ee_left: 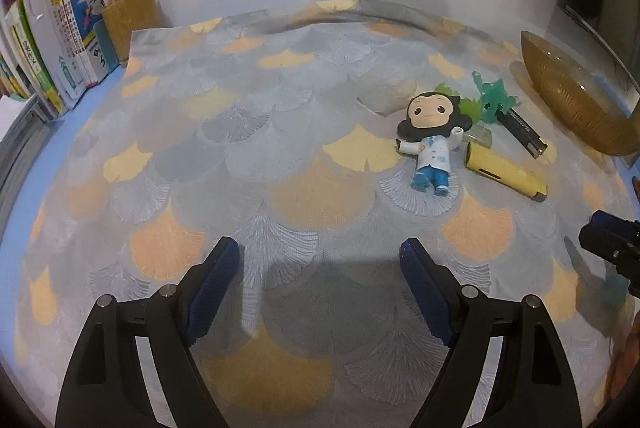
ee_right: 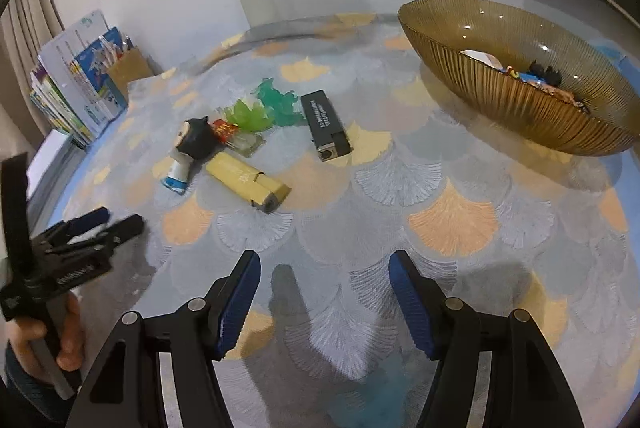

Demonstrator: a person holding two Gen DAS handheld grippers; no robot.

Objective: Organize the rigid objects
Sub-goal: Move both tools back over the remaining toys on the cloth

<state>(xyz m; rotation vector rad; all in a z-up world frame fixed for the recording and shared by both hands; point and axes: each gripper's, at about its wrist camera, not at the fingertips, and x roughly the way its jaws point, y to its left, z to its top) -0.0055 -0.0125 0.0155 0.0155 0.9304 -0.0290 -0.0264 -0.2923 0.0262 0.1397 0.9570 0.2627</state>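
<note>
Left gripper (ee_left: 320,256) released, jaws wide, nothing btwn the pads, hovering over the leaf-print tablecloth (ee_left: 248,132). Right gripper (ee_right: 324,268) also released, jaws wide, empty, above the same cloth.

Objs cluster ahead and to the right of the left fingers (ee_left: 222,268): doll figurine (ee_left: 432,140) w/ black hair, white coat, blue trousers, lying on its back, feet toward the cam. Just beside it on the right, yellow lighter (ee_left: 506,172) lying flat. Past that, black lighter (ee_left: 522,130), also flat. Green plastic pieces (ee_left: 494,96) behind the doll's head, touching or nearly so, can't tell which. Small clear item under them, too blurred to ID.

From the right wrist view the same cluster sits ahead-left of the right fingers (ee_right: 240,300); black lighter nearest straight ahead, apart from the yellow one.

Amber ribbed glass bowl (ee_right: 520,108) far ahead-right of the right fingers, well apart from the cluster, holds a few small colourful items, unclear what.

Books (ee_left: 48,40) and pen holder (ee_left: 128,12) stand far ahead-left of the left fingers, by the wall.
</note>
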